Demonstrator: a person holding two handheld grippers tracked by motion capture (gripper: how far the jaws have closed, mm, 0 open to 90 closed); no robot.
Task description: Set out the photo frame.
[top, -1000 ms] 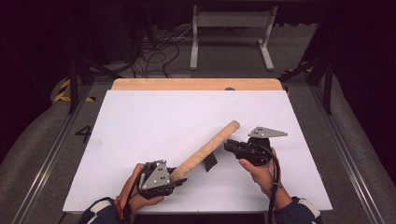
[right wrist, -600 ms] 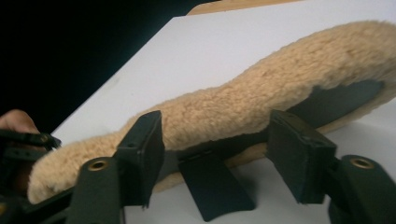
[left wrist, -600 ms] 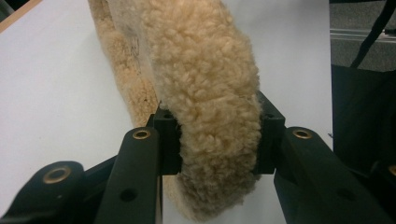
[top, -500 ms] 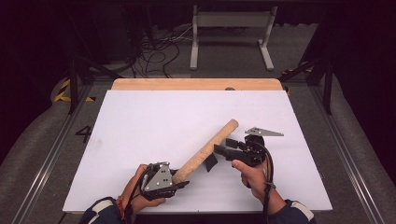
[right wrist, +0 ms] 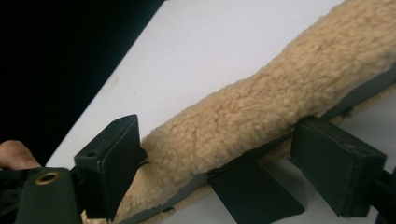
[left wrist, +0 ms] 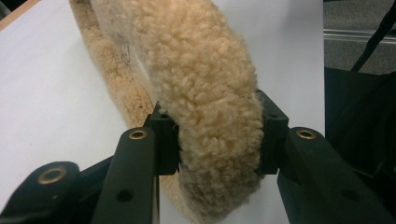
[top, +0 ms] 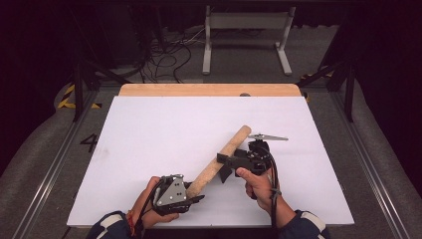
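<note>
A tan fleece-covered roll (top: 225, 153) lies slantwise on the white table top (top: 149, 134), with a dark strip and a black flap (right wrist: 252, 191) along its underside. My left gripper (top: 195, 191) is shut on the roll's near end; both pads press into the fleece (left wrist: 205, 84) in the left gripper view (left wrist: 217, 140). My right gripper (top: 225, 167) sits at the roll's middle. Its jaws have just been opening and stand wide on either side of the fleece (right wrist: 261, 112), the right pad (right wrist: 336, 163) clear of it.
A wooden strip (top: 209, 89) borders the table's far edge. Beyond it on the dark floor stand a metal frame (top: 246, 35) and tangled cables (top: 164, 50). Rails run along both sides of the table.
My right gripper has moved left to the roll and opened its jaws around its middle. The left gripper has kept its hold and place.
</note>
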